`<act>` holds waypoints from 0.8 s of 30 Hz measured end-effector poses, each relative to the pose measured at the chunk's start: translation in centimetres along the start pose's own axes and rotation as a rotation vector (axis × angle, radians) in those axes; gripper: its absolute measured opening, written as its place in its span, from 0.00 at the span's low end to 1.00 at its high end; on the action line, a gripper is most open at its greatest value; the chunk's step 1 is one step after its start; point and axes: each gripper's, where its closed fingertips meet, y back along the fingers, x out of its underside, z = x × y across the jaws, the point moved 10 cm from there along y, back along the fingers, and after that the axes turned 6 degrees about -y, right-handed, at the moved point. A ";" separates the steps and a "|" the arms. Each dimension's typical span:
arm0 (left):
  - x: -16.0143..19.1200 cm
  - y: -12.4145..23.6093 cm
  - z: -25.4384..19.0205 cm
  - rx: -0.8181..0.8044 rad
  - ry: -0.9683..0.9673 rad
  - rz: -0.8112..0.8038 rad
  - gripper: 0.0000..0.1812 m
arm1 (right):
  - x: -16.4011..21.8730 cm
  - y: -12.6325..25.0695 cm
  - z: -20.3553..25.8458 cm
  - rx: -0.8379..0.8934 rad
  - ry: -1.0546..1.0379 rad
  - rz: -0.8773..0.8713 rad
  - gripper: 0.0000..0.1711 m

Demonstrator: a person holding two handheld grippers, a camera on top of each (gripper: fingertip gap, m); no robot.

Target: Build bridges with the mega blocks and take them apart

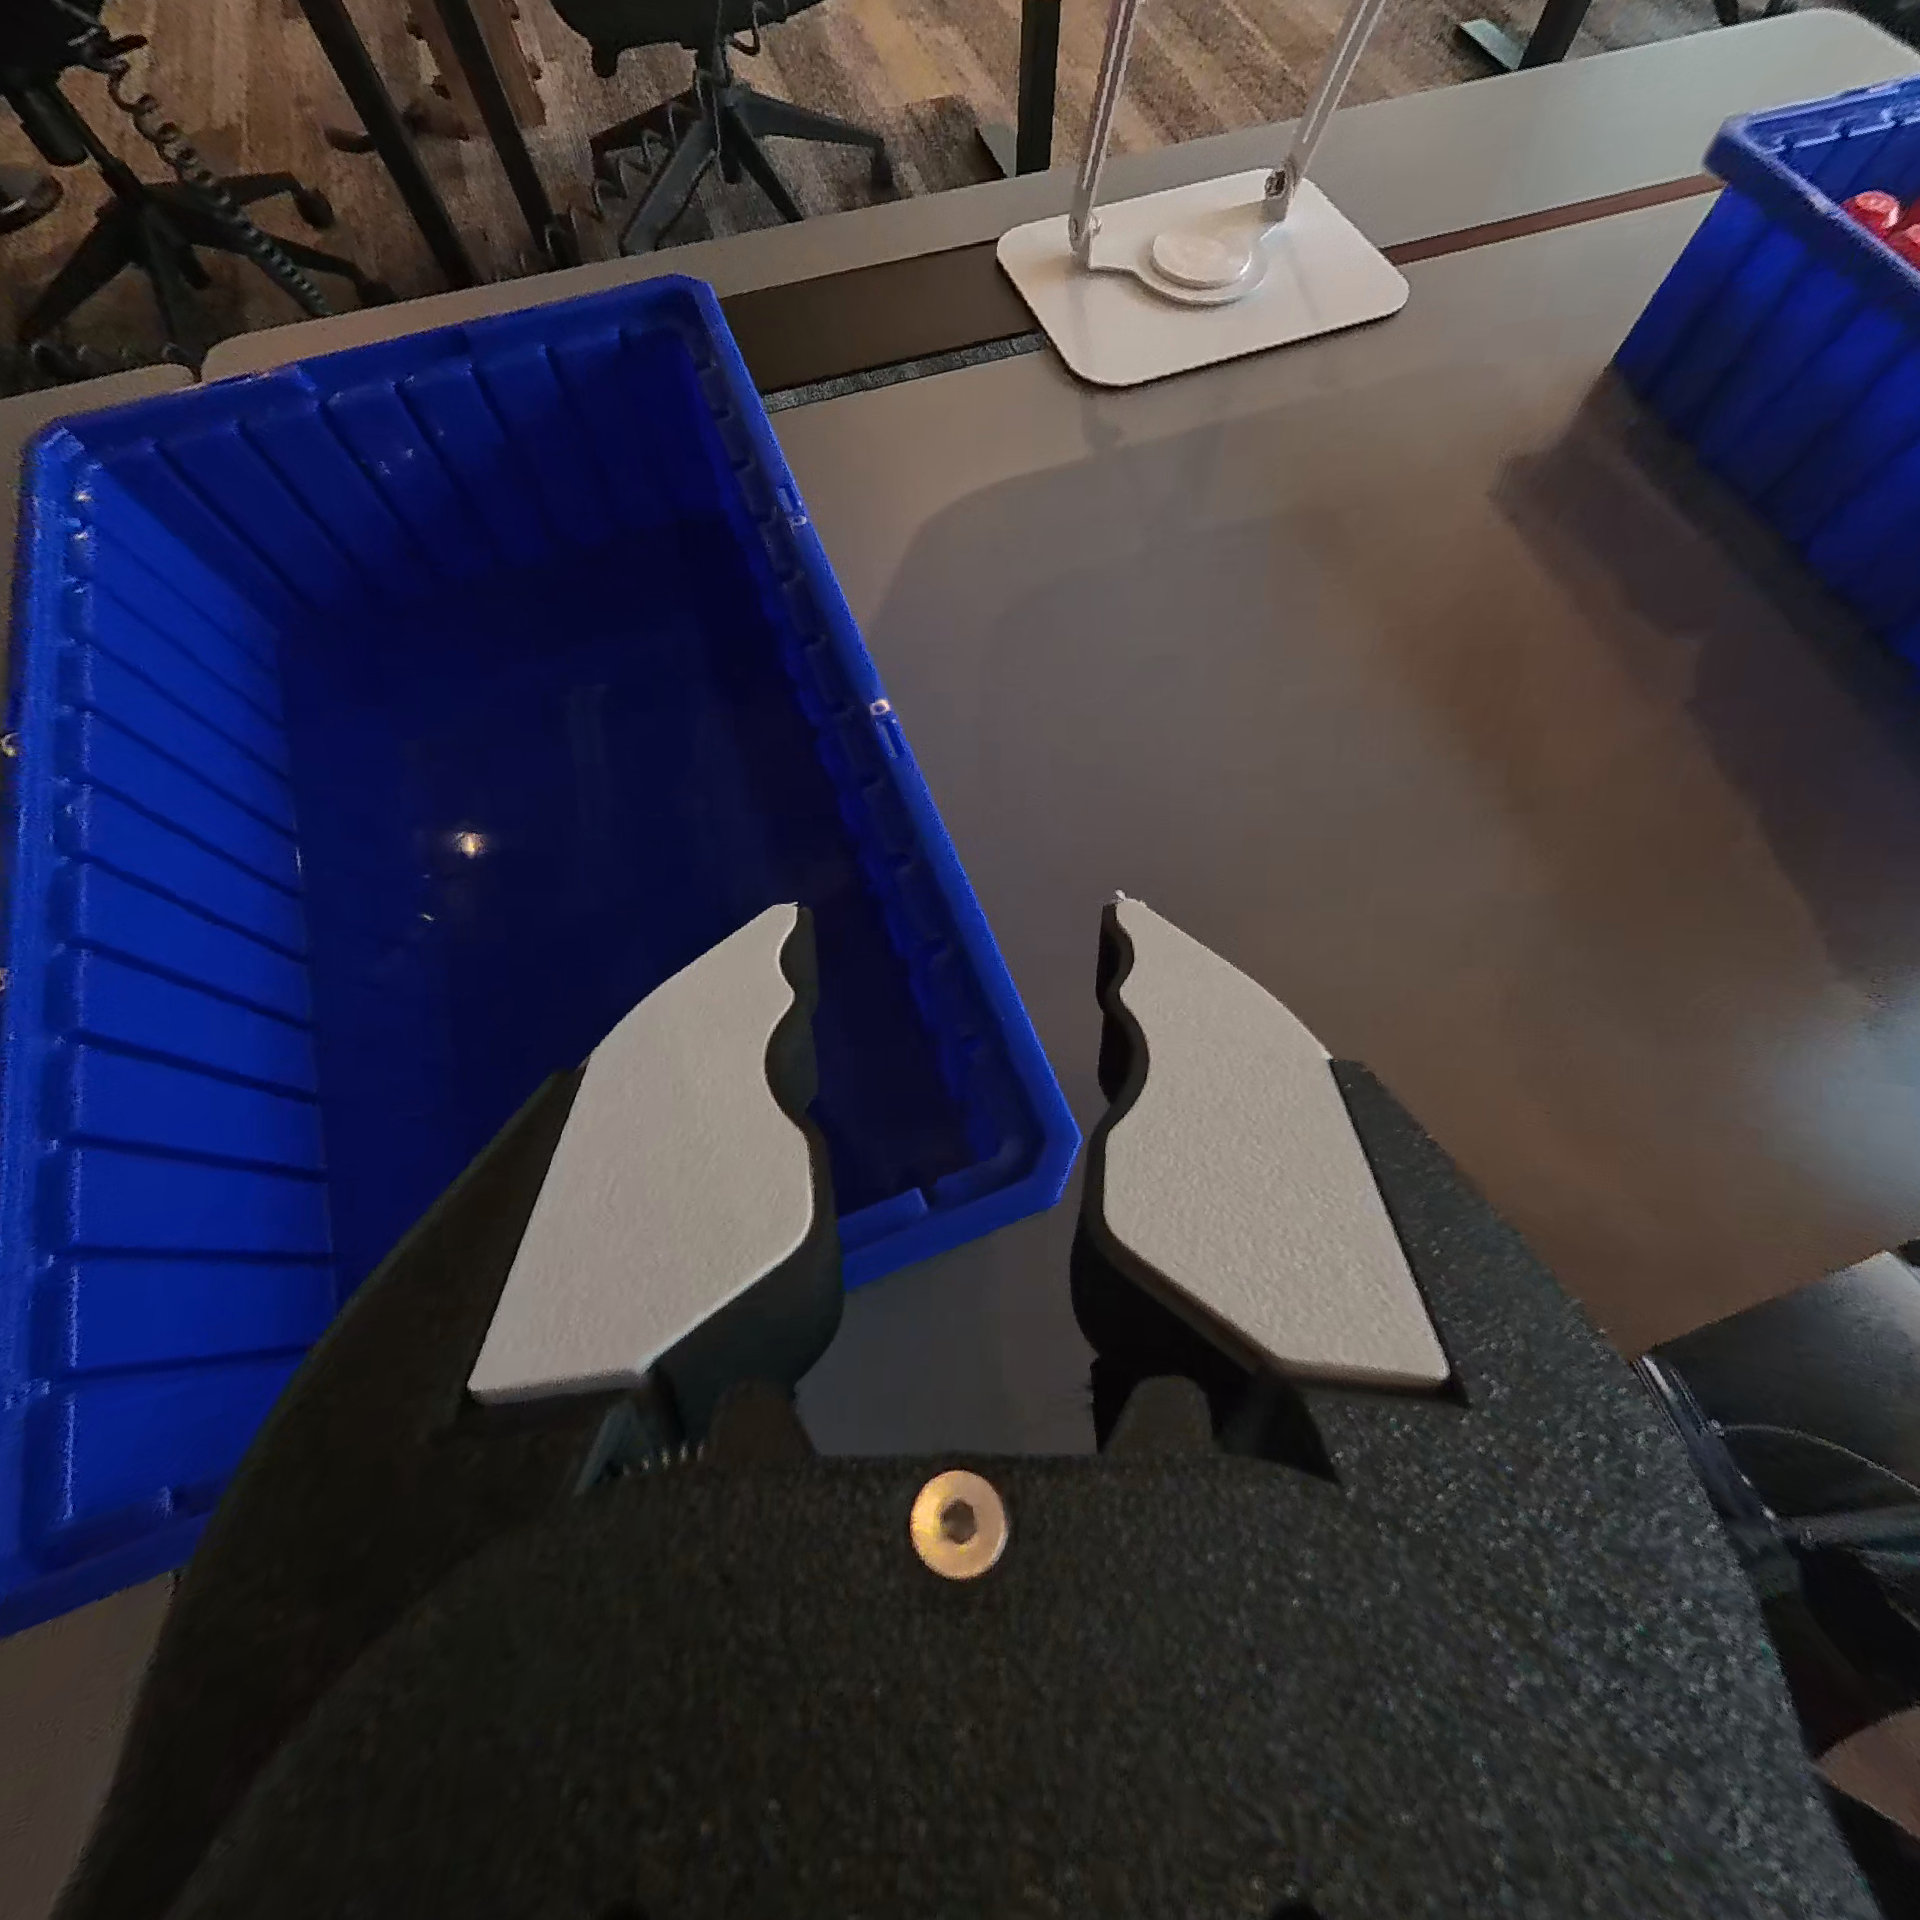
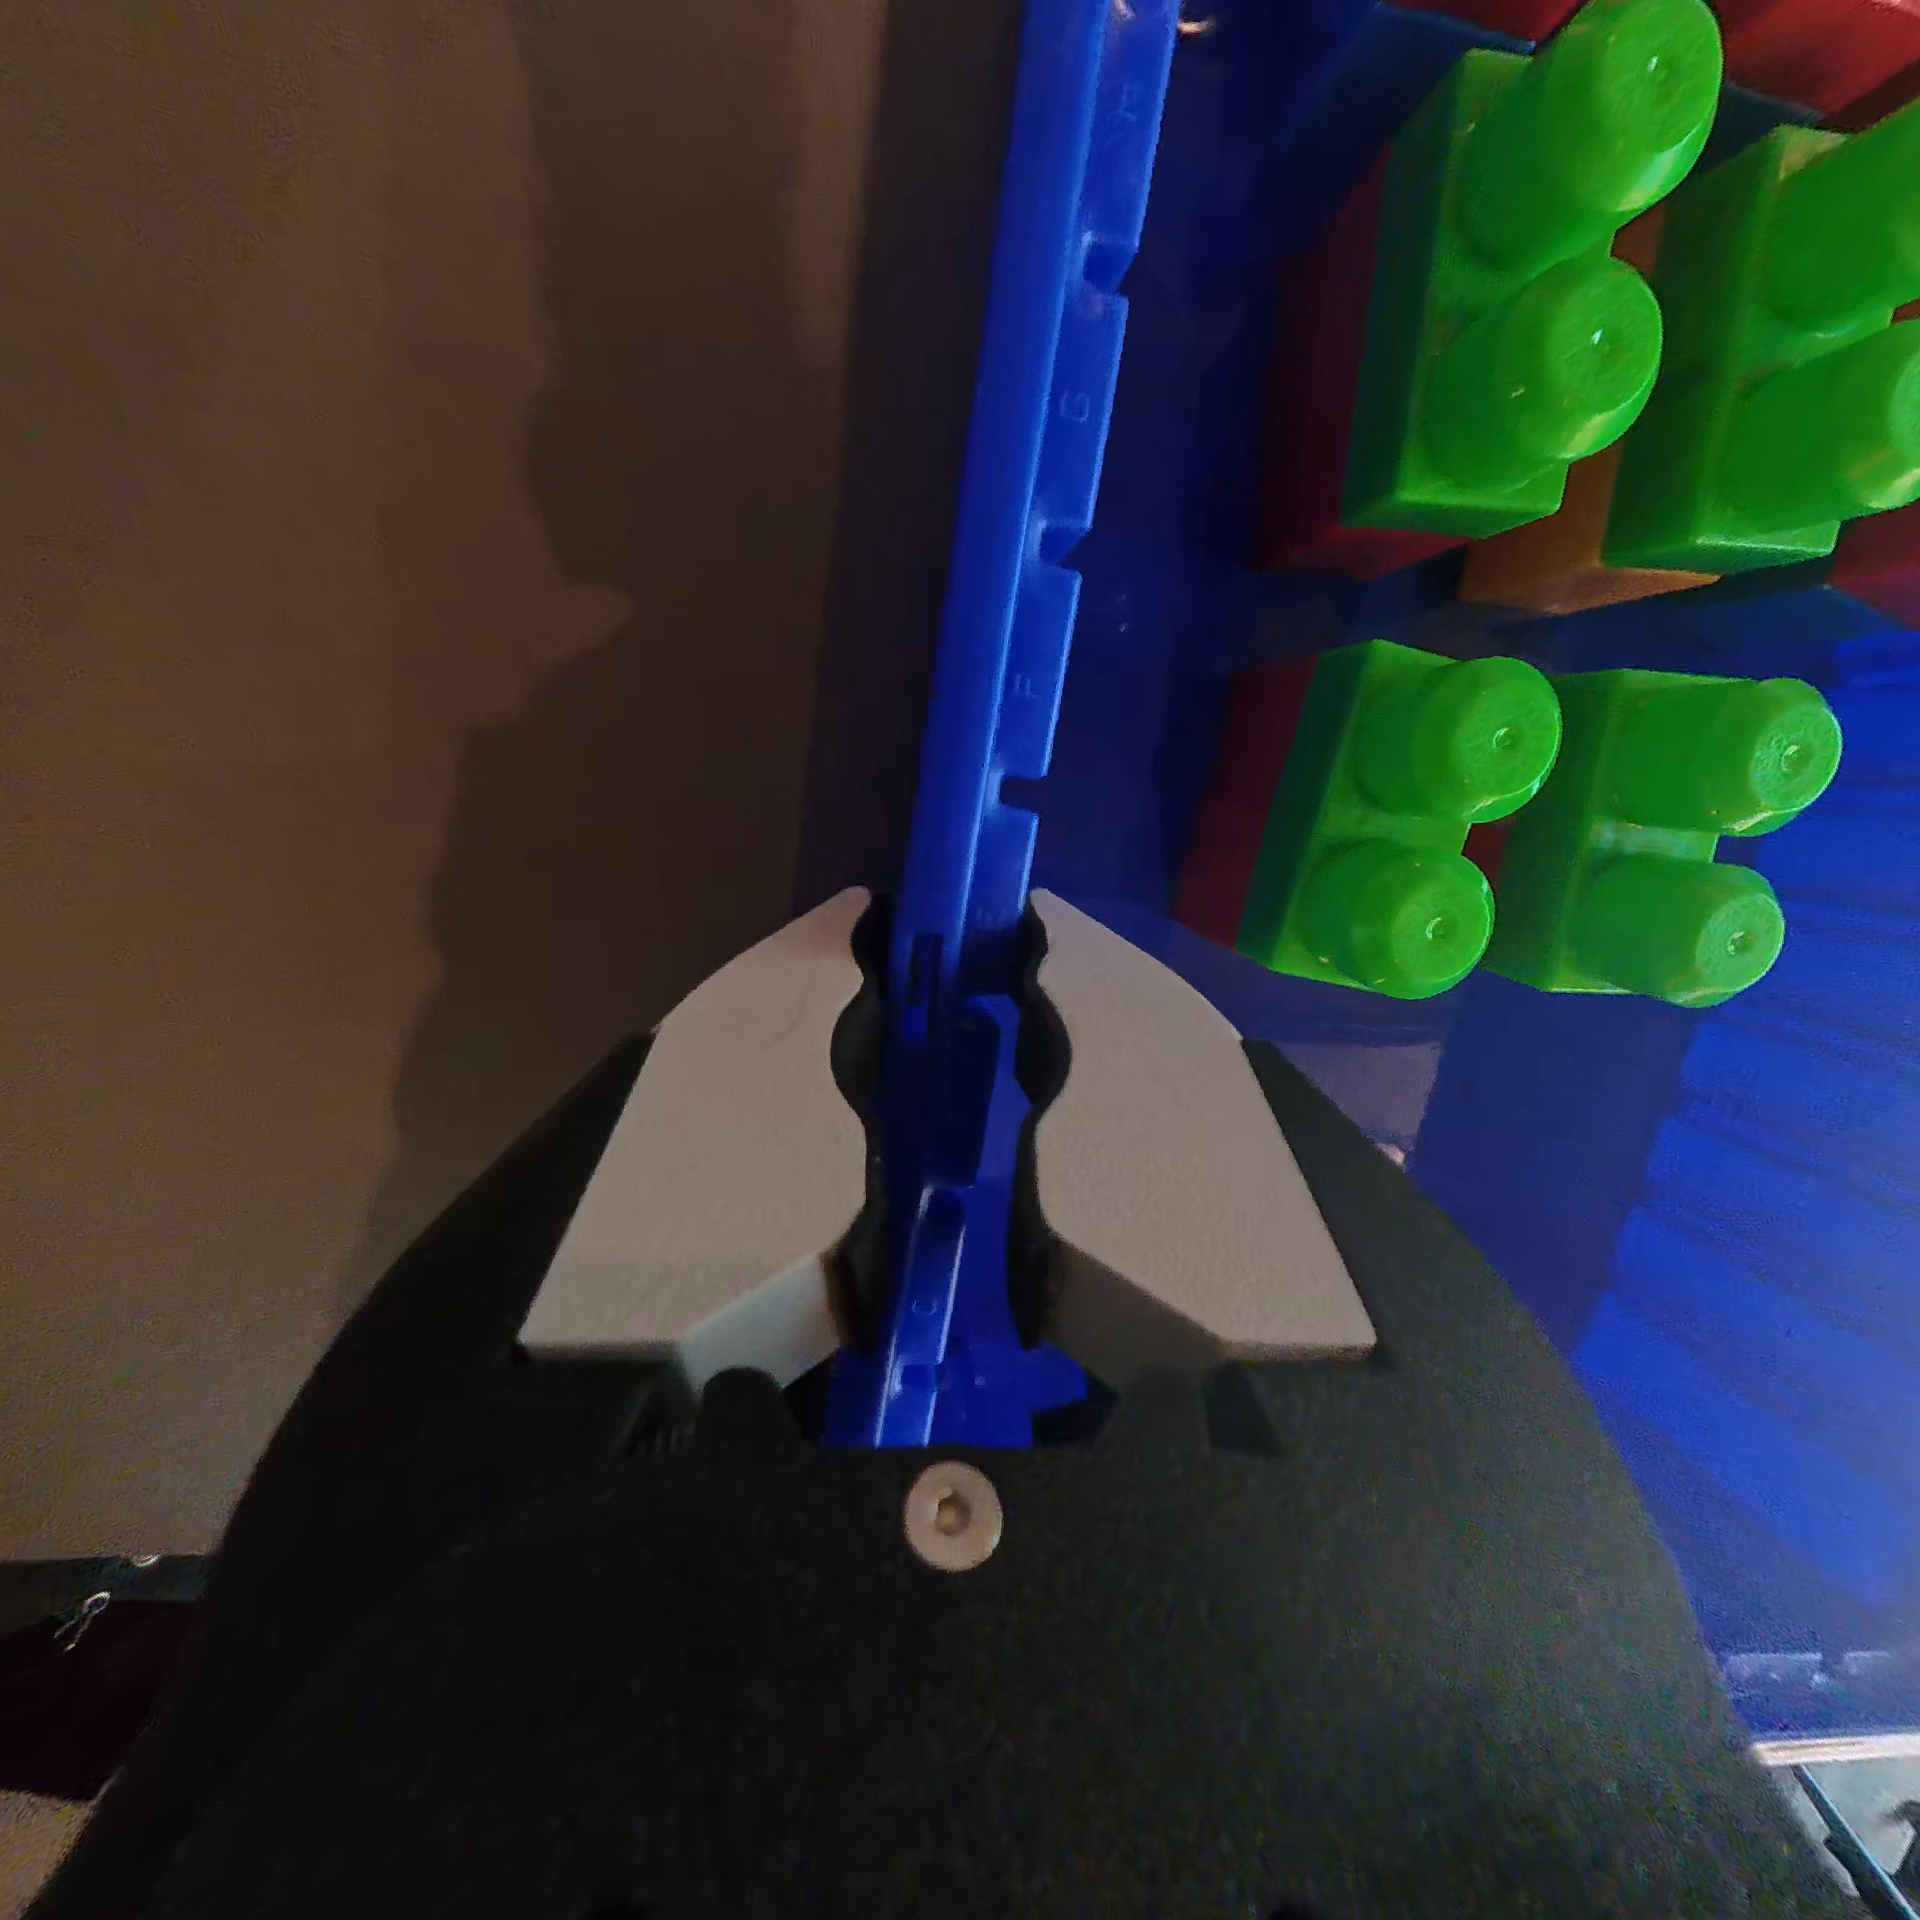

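Note:
In the right wrist view my right gripper point(image 2: 948, 914) is shut on the rim of a blue bin point(image 2: 1049, 520), its two fingers either side of the bin's wall. Inside that bin lie several green mega blocks point(image 2: 1392, 821) on top of red ones point(image 2: 1299, 436). In the left wrist view my left gripper point(image 1: 956, 914) is open and empty, above the near right corner of an empty blue bin point(image 1: 436, 790). The bin with blocks also shows at the far right of the left wrist view point(image 1: 1787, 374), with red blocks point(image 1: 1886, 223) in it.
A white lamp base point(image 1: 1205, 281) with two thin metal arms stands at the table's back edge. The dark glossy table point(image 1: 1299, 727) spreads between the two bins. Office chairs stand on the floor beyond the table. Tip to tip, the grippers are about 50 centimeters apart.

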 end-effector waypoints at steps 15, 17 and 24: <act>1.1 2.2 2.0 0.001 0.065 -0.081 0.28 | 0.3 0.7 6.7 -0.053 0.081 -0.031 0.14; 1.2 2.3 2.2 0.004 0.069 -0.083 0.28 | 0.0 0.8 7.6 -0.055 0.088 -0.028 0.14; 1.3 2.8 2.4 -0.007 0.072 -0.097 0.27 | -0.8 0.8 10.3 -0.070 0.095 -0.014 0.14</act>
